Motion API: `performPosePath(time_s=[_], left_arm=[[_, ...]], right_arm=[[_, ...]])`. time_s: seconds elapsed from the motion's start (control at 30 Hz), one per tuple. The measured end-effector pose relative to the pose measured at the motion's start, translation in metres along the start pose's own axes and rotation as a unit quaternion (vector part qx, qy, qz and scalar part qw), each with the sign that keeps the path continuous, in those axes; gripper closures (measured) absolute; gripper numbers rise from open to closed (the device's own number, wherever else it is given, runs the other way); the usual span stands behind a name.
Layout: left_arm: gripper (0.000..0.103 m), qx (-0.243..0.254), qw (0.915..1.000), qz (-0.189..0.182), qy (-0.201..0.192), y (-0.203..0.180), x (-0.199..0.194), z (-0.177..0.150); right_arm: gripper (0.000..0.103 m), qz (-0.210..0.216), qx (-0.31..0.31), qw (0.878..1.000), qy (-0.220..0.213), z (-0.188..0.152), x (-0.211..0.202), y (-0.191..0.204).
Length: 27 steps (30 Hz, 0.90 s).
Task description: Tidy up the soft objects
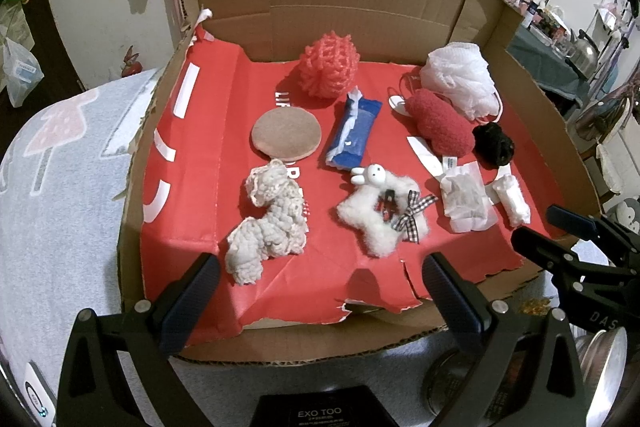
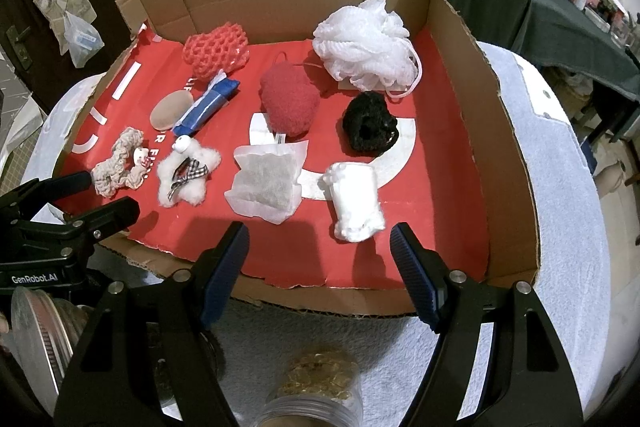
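Cardboard tray (image 2: 472,131) with a red printed liner (image 2: 436,195) holds the soft objects in loose rows. Back row: coral foam net (image 2: 216,53), red fuzzy pouch (image 2: 289,101), white mesh bath pouf (image 2: 366,45). Middle: round tan pad (image 1: 286,135), blue tissue pack (image 1: 352,131) just beside it, black scrunchie (image 2: 370,127) near the right wall. Front row, left to right: cream crocheted scrunchie (image 1: 266,221), white fluffy star with a rabbit charm and checked bow (image 1: 382,215), translucent sachet (image 2: 266,187), rolled white cotton wad (image 2: 356,205). The sachet appears to contain grey granules, though the wrapper obscures the contents. Left gripper (image 1: 320,287) hovers over the front edge of the tray, fingers spread apart, nothing between them; the cream scrunchie lies just ahead of its left finger. Right gripper (image 2: 320,267) hovers at the front edge likewise, fingers spread and empty, with the cotton wad and sachet just beyond its tips.
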<state>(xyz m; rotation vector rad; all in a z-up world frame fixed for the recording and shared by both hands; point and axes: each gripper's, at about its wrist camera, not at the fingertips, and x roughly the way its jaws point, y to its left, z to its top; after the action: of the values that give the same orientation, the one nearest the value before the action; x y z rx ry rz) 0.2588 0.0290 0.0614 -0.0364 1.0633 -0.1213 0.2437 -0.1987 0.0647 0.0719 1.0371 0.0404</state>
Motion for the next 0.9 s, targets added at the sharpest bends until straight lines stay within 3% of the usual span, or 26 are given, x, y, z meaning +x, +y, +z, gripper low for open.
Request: performPosePath(time_s=[0.3,0.5,0.67,0.87,0.9], left_arm=[[0.0,-0.002,0.9999,-0.01,-0.003,0.002,-0.003,0.001],[0.0,-0.002,0.9994,-0.001,-0.036,0.001,-0.022,0.005],[0.0,0.014,0.9958,0.023,-0.088,-0.004,-0.061,0.006],[0.0,0.016,0.9901,0.022,-0.137,-0.005,-0.106,-0.01],[0.0,0.017,0.9885,0.023,-0.149,-0.007,-0.113,-0.014]], right_arm=[[0.031,0.002,0.002,1.0,0.006,0.0,0.001,0.0],[0.031,0.013,0.003,1.0,0.003,0.002,-0.006,-0.002],[0.031,0.015,-0.007,0.999,-0.036,0.006,-0.038,-0.002],[0.03,0.021,-0.002,0.996,-0.088,-0.003,-0.084,-0.001],[0.027,0.022,-0.002,0.995,-0.098,-0.006,-0.092,0.0]])
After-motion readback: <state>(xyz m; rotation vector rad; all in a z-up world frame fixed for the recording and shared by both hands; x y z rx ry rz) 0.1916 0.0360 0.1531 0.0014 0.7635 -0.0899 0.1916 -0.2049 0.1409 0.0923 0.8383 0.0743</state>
